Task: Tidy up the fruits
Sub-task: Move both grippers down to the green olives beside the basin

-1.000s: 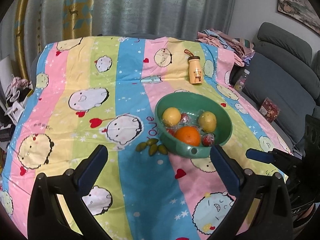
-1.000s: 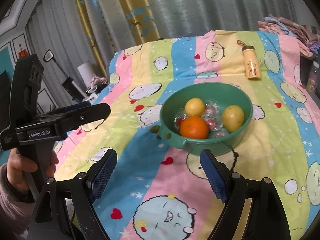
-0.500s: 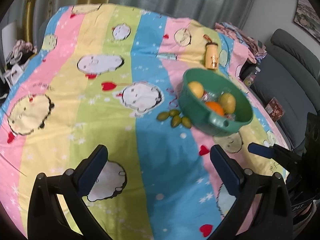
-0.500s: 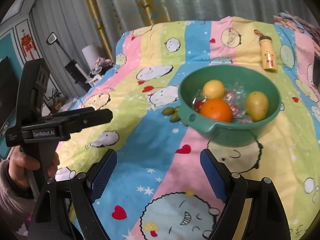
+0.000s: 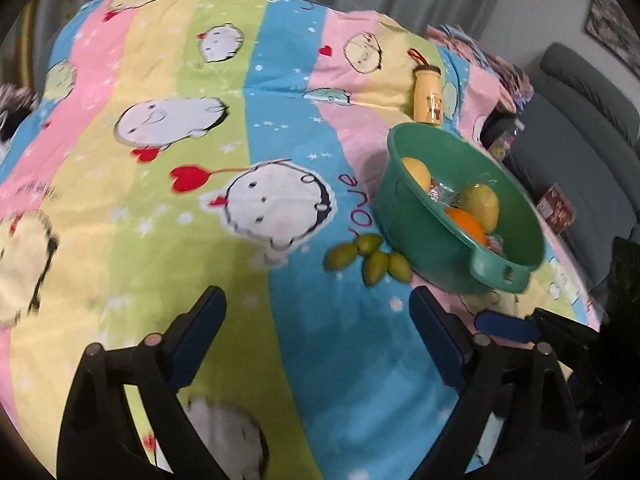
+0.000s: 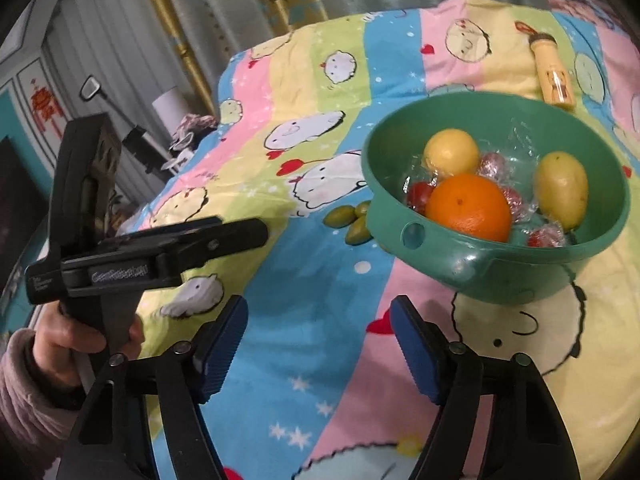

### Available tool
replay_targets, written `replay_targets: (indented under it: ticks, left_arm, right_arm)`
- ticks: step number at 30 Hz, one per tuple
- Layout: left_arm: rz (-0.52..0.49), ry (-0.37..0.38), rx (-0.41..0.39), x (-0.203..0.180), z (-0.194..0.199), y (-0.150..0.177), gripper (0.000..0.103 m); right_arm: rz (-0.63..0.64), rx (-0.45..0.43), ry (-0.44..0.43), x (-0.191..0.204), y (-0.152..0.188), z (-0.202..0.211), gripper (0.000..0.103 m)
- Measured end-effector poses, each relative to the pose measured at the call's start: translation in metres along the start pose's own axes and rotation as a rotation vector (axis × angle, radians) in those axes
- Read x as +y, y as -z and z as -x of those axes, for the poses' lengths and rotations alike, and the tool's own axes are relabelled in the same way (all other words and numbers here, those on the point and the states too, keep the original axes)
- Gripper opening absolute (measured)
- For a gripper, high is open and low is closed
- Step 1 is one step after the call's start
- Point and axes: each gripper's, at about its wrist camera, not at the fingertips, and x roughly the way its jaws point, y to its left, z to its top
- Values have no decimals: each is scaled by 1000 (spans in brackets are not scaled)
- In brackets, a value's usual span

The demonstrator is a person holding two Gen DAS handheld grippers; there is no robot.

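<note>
I have both grippers empty above the table: the left gripper [image 5: 316,320] and right gripper [image 6: 318,330] have jaws apart, just been narrowing, nothing between them. The green bowl [image 6: 460,256] already holds an orange [image 6: 468,206] and yellow fruits; four small green fruits [image 5: 368,258] lie just beside it, left to sort, I judge.

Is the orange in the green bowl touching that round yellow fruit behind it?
Cannot tell. In the right wrist view the orange overlaps the lower edge of the yellow fruit in the bowl, hiding any contact or gap.
</note>
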Motion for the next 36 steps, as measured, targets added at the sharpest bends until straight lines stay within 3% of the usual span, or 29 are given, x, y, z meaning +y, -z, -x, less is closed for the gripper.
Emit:
replay_targets:
  ticks: [3, 9, 12, 17, 19, 23, 25, 29, 32, 36]
  left_arm:
    - [-53, -4, 30, 0, -22, -8, 74]
    - [-94, 31, 74, 2, -52, -13, 70]
    - [-110, 42, 71, 1, -61, -17, 55]
    - [-163, 34, 76, -5, -69, -21, 53]
    - [-180, 49, 81, -7, -70, -21, 44]
    - [-240, 38, 105, -15, -74, -21, 35]
    - [-232, 75, 115, -13, -74, -22, 21]
    - [-210, 126, 124, -7, -74, -24, 21]
    - [-138, 170, 128, -1, -75, -28, 20]
    - [-211, 218, 141, -17, -74, -24, 20]
  right_arm:
    - [-2, 11, 3, -2, -2, -9, 65]
    - [-31, 29, 22, -9, -6, -26, 62]
    - [-39, 31, 35, -11, -7, -31, 62]
    - [-56, 32, 56, -14, -8, -36, 62]
    - [-62, 33, 62, -15, -9, -38, 62]
    - [-67, 27, 67, -16, -9, -38, 62]
    - [-71, 27, 66, -17, -9, -37, 62]
    - [-77, 31, 64, -18, -8, -39, 61]
    - [-80, 22, 64, -20, -7, -35, 61]
    - [-99, 20, 67, -27, -5, -31, 62]
